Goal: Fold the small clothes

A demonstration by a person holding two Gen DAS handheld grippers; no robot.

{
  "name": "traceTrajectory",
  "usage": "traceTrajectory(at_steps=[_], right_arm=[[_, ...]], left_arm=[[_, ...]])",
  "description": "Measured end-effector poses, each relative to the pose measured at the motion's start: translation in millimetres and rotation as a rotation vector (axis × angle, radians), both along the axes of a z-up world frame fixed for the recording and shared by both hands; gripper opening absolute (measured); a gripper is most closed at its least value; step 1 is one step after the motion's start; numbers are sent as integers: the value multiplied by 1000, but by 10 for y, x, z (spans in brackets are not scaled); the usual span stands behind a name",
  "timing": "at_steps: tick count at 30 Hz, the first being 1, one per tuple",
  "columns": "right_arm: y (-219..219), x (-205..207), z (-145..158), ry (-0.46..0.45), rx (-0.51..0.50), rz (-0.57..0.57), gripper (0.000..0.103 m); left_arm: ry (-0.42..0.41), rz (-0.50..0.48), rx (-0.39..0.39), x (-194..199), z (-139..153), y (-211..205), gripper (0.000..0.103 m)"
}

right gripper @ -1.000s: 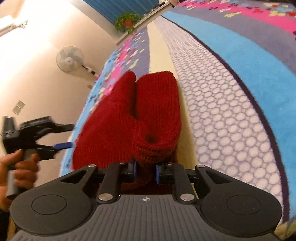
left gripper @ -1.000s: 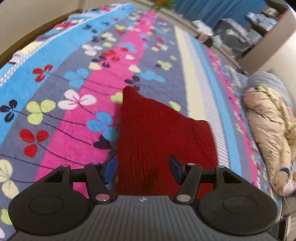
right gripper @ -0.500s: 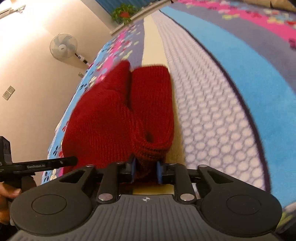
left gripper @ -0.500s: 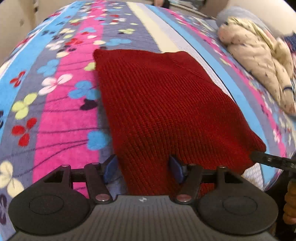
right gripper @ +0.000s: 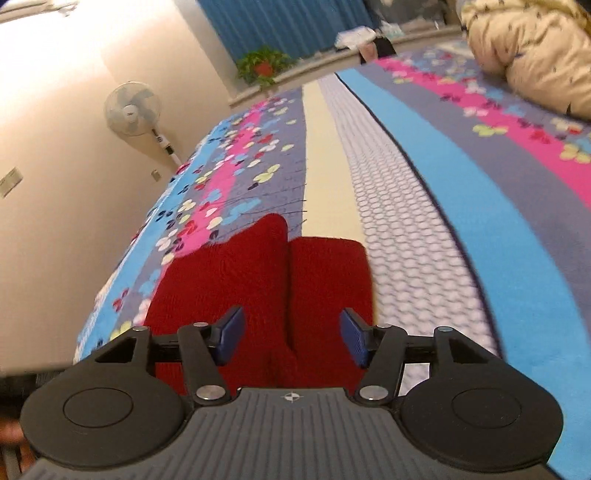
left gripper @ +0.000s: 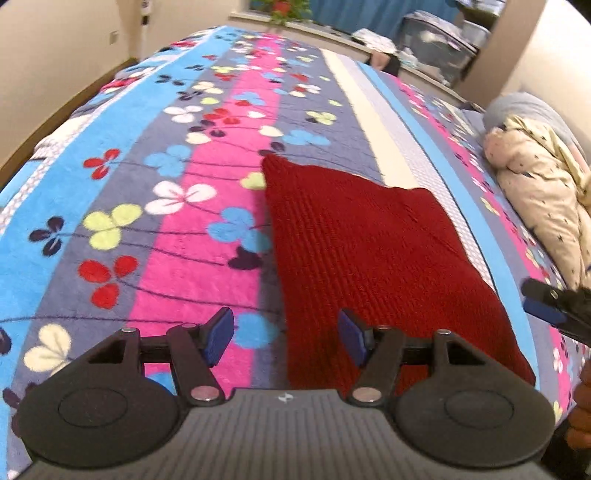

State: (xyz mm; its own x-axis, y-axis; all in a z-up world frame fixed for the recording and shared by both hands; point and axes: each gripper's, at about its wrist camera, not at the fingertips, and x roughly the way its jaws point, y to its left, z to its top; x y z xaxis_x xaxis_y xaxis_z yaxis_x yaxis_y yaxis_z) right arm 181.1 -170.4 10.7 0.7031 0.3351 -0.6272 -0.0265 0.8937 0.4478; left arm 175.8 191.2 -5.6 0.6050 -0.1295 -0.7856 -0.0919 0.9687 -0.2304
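We hold the left hand-held gripper (left gripper: pixel 286 338) wide apart, empty; its blue pads (left gripper: pixel 218 334) hang above the bed and grip nothing. The near left edge of the folded dark red knitted garment (left gripper: pixel 365 251) runs between the jaws, but neither pad presses on it.

The right hand-held gripper (right gripper: pixel 290 338) has its jaws opening at this moment. The red knit lies between and beneath them; the pads (right gripper: pixel 352 339) stand clear of the wool on either side, so nothing is held. Seen from the right wrist, the garment shows two folded layers lying side by side with a seam line between.

Garment lies flat on the striped fleece bed cover with a clover pattern (left gripper: pixel 155 206), across the grey and cream stripes, its far corner reaching the pink stripe. From the left wrist view the tip of the right hand-held gripper shows at the right edge, just off the garment's right border, with part of our hand (left gripper: pixel 581 410) below it.

Both tools point down at a slant toward the bed.

Farther off: a cream padded jacket with small dark marks (left gripper: pixel 543 199) heaped on the right of the bed, well apart from the red knit. Beyond the bed, a white standing fan (right gripper: pixel 133 109) against the wall, a potted green plant in a red pot (right gripper: pixel 264 66) on the sill, and blue curtains (right gripper: pixel 291 22) behind it.
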Motion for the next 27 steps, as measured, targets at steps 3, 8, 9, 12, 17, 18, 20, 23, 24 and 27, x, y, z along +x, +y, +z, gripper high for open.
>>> traceTrajectory(at_steps=[3,8,9,12,17,18,20,23,24,27], right_arm=[[119,258,-184,68,40,-3,60],[301,435,-372,110,44,53,58],[341,445,-369,95,51,85,40],[414,461,-305,65,21,140,27],[115,236,91,-87,118,105,18],[36,124,184,-131,131,67,18],[-138,-35,208,-163,145,-8,18],[-161,110,-236,7,26,2,18],[-130,155,-381,47,-7,26,20],[-84,130,-433,4,-60,22,26]], left_arm=[[4,27,-10,10,-14,71,68],[-3,53,-29,30,-6,155,68],[-5,56,-31,36,-2,158,68],[-8,53,-31,60,1,146,68],[-45,24,-23,72,41,82,68],[-68,5,-9,57,71,39,68],[-122,-40,25,11,137,-81,68],[-155,-109,41,-8,159,-248,68],[-157,-124,45,-8,149,-293,68],[-154,-161,54,-26,108,-400,68]])
